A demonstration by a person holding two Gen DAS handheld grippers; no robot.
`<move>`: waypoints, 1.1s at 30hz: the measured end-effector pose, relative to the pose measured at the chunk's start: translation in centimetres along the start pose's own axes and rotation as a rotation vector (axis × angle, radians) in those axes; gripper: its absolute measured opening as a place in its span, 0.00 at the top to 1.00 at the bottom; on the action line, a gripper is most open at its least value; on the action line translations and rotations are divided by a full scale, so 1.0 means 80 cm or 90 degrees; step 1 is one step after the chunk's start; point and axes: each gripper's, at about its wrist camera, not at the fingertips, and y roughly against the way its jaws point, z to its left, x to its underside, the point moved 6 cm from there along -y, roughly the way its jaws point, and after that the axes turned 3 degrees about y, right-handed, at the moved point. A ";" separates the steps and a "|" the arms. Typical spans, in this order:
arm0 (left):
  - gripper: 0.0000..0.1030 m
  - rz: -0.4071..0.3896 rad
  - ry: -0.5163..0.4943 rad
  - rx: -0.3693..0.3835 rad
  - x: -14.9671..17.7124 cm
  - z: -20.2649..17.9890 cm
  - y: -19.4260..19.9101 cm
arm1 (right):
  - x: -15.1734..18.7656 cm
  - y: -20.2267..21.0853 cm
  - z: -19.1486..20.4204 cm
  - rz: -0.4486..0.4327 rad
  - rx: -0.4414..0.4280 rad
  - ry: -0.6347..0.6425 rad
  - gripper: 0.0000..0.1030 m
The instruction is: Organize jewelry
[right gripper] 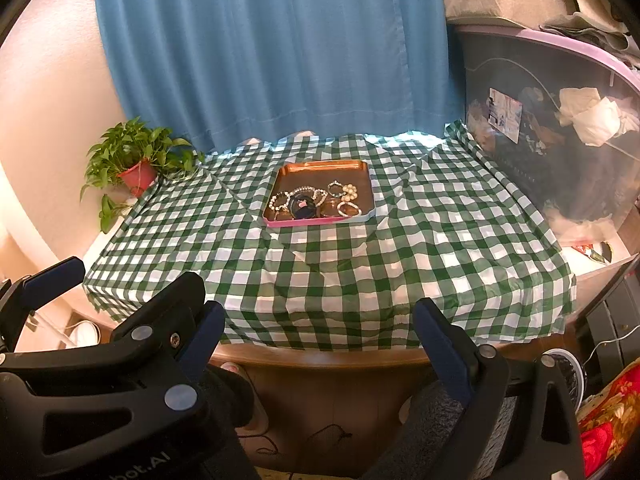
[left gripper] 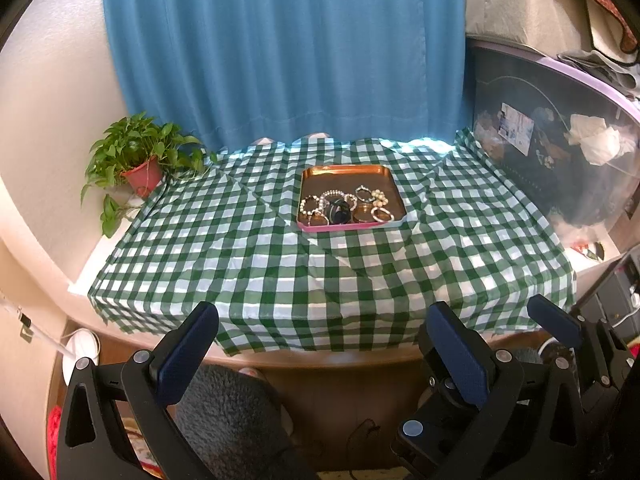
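Green-and-white gingham tablecloth lies creased, a square copper-toned tray with pink rim sits mid-table holding beaded bracelets heaped together, and left gripper and right gripper hover near, released, empty.

Jewelry in tray mid-table, potted plant far left, probably a bin right.

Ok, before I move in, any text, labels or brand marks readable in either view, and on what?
"bot.AI", cut off at its start: on the right gripper body, right wrist view.
White label on the clear storage bin: print too small to read.
Nothing else legible.
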 end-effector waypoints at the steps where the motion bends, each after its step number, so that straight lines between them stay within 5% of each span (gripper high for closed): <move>1: 0.00 0.000 0.000 0.001 -0.001 -0.001 0.000 | 0.000 0.000 0.000 0.000 0.000 0.000 0.08; 33: 0.00 0.006 -0.001 0.001 0.009 0.004 -0.002 | 0.005 -0.002 0.003 0.007 0.001 -0.002 0.08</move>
